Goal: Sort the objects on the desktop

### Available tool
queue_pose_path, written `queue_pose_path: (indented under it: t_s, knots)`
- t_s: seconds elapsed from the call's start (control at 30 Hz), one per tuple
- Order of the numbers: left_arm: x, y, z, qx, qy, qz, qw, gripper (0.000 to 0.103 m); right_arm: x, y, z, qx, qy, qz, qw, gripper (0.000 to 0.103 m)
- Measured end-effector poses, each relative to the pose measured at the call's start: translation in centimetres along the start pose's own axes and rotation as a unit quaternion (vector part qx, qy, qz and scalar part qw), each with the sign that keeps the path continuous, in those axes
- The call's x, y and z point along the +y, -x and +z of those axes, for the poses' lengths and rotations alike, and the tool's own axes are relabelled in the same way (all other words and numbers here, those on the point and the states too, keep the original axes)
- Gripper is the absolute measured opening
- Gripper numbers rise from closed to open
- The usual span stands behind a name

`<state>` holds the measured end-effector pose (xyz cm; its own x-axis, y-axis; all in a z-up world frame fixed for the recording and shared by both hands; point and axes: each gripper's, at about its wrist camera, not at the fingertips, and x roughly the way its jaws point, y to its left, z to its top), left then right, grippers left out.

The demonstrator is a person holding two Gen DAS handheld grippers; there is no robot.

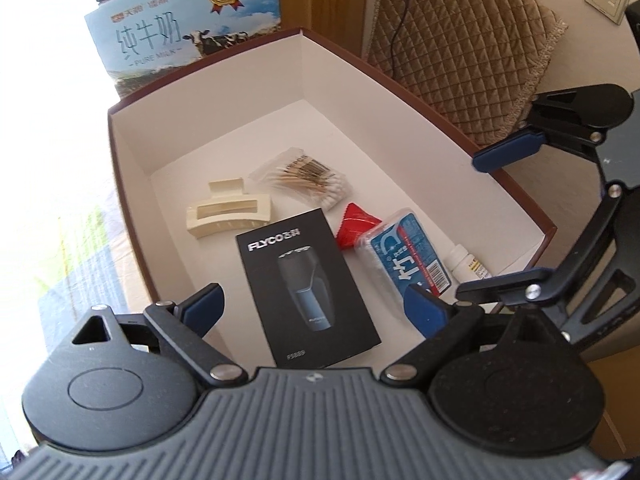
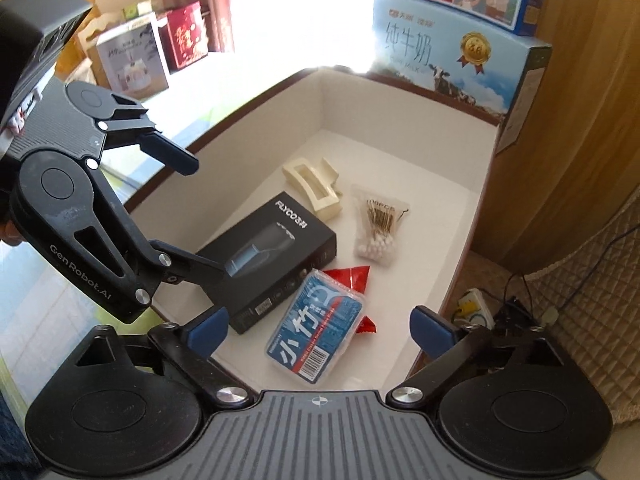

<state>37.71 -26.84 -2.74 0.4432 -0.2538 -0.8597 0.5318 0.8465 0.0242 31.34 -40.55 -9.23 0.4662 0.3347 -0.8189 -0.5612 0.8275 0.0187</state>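
- Box (image 1: 132,152): open top, white inside, brown rim; holds all sorted items on its floor.
- Shaver carton (image 1: 308,292): black, lies flat near the front wall of the box.
- Hair clip (image 1: 228,212): cream, just beyond the carton, toward the left wall.
- Cotton swabs (image 1: 304,184): clear bag, toward the middle of the floor, beside the clip.
- Red packet (image 1: 356,224): lies partly under the floss case (image 1: 408,260).
- Floss case: blue, just right of the carton.
- Small bottle (image 1: 466,266): white, by the right wall, next to the floss case.
- Left gripper (image 1: 316,308): jaws wide apart, nothing between them, above the carton.
- Right gripper (image 2: 320,332): jaws wide apart, nothing clamped, above the floss case.
- Milk carton (image 1: 160,40): stands outside the box, behind its far wall.
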Motion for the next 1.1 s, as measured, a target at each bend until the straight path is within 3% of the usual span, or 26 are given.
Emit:
queue_pose_path:
  t_s: [0.6, 1.1]
  knots:
    - [0.8, 4.9, -1.9, -0.024, 0.035, 0.054, 0.9976, 0.099, 2.2, 3.3, -0.7, -0.054, -0.094, -0.016, 0.994, 0.101]
    - [2.5, 10.0, -7.2, -0.049, 0.076, 0.097, 0.9912, 0.099, 7.3, 5.3, -0.9, -0.08, -0.13, -0.014, 0.988, 0.101]
